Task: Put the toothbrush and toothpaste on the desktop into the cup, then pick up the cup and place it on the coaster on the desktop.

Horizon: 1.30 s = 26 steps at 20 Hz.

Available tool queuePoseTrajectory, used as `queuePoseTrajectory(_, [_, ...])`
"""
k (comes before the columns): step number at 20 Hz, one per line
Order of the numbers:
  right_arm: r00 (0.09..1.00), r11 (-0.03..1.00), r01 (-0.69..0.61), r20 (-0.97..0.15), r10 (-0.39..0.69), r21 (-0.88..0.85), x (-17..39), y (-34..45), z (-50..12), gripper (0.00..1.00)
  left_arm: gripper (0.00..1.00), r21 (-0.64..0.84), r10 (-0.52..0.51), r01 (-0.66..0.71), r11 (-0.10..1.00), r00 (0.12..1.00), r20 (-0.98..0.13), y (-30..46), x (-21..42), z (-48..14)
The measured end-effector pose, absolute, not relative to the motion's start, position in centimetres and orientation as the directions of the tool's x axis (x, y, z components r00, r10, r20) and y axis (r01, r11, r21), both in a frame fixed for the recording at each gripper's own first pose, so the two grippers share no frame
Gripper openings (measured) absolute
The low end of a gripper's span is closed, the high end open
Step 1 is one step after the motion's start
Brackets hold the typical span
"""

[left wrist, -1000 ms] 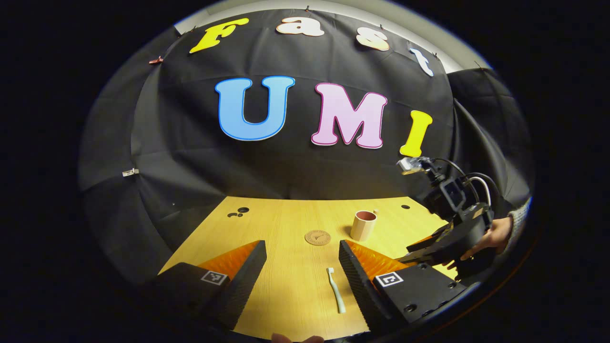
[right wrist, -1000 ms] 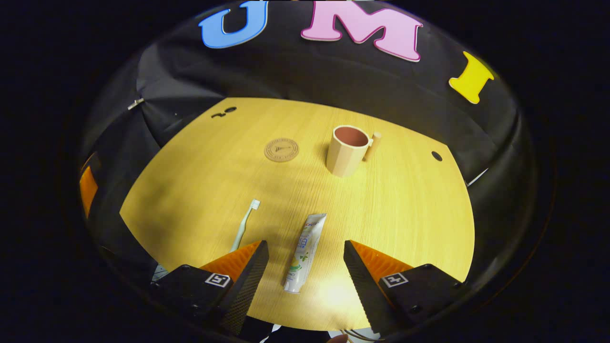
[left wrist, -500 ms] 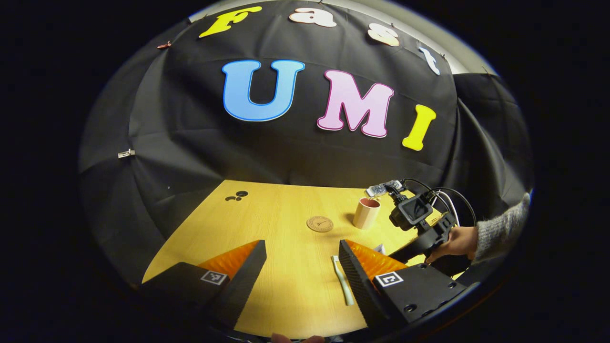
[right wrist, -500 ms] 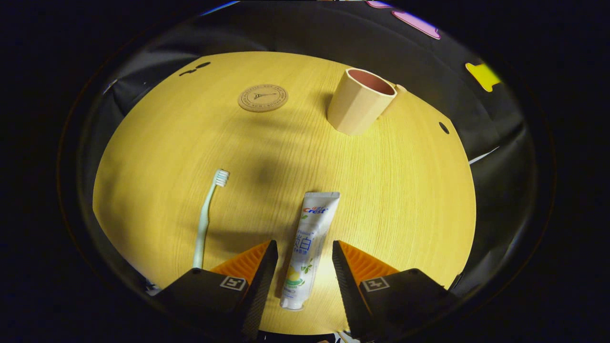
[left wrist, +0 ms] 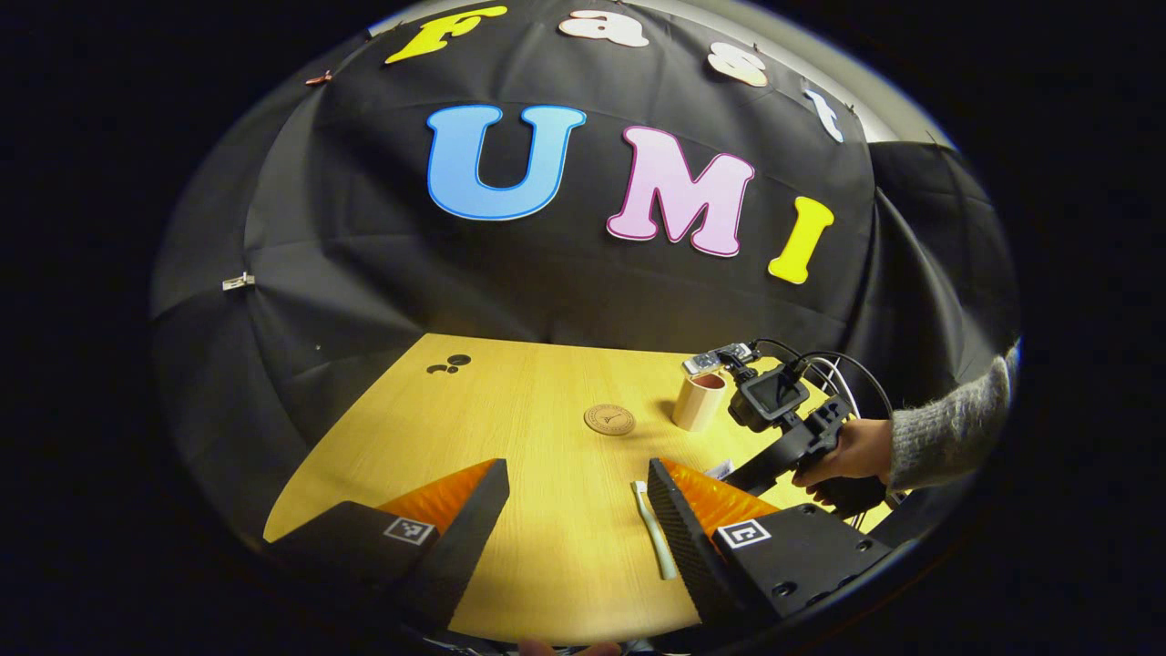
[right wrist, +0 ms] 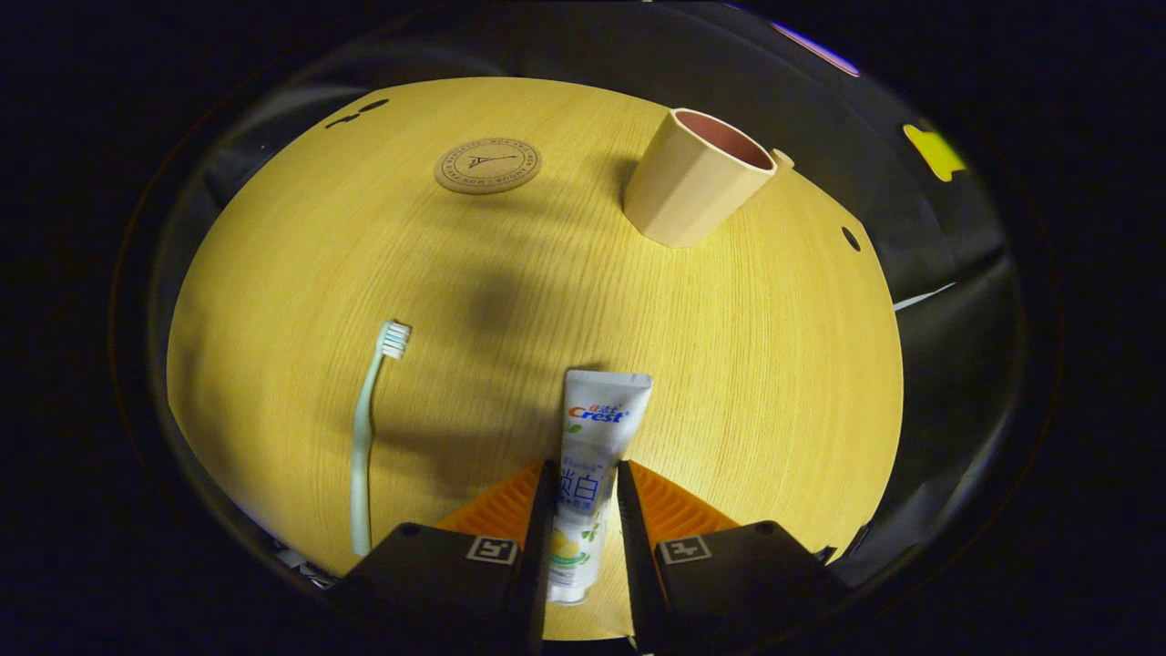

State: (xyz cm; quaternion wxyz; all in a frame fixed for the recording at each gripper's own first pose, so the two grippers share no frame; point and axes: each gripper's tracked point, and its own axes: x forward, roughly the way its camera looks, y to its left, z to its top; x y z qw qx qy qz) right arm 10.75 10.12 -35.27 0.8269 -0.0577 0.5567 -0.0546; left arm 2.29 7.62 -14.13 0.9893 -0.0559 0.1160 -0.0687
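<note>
In the right gripper view, the white toothpaste tube point(right wrist: 603, 410) lies on the wooden table point(right wrist: 774, 364), and my right gripper point(right wrist: 583, 478) is shut on its lower half, one finger pressing each side. The pale green toothbrush point(right wrist: 364, 437) lies to its left. The beige cup point(right wrist: 692, 187) stands upright at the far right, with the round coaster point(right wrist: 487, 165) to its left. In the left gripper view, my left gripper point(left wrist: 576, 506) hovers open over the table, with the toothbrush point(left wrist: 654, 539) beside its right finger. Farther off are the cup point(left wrist: 697, 403) and coaster point(left wrist: 609, 419).
A person's hand point(left wrist: 843, 451) in a grey sleeve holds the right gripper low at the table's right side, cables trailing behind it. Small dark holes point(left wrist: 451, 364) mark the far left of the table. Black cloth surrounds the table.
My right gripper dropped down and forward over the toothpaste, and its fingers shut from wide open onto the tube. The left gripper stayed open and barely moved.
</note>
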Motion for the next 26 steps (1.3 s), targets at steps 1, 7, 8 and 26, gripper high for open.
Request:
queuePoseTrajectory(1, [0.372,0.985,0.015,-0.913,-0.167,-0.174,10.7,9.6,-35.3,0.34,0.97,-0.129,-0.15,0.123,0.984,0.962,-0.227,7.4,2.2,-14.3])
queuePoseTrajectory(7, [0.393,0.999,-0.045,-0.919,0.003,-0.016,10.5,10.0,-35.3,0.18,0.96,-0.132,-0.15,0.12,0.984,0.956,-0.252,5.4,2.3,-14.9])
queuePoseTrajectory(8, [0.406,0.999,-0.043,-0.913,0.037,0.021,10.5,9.9,-35.2,0.14,0.97,-0.128,-0.151,0.121,0.984,0.953,-0.261,4.8,2.7,-15.0])
queuePoseTrajectory(26, [0.818,0.88,-0.244,-0.401,0.413,0.407,10.2,4.6,-23.2,0.14,0.94,-0.009,-0.078,0.098,0.995,0.726,-0.683,-4.0,10.1,-28.1])
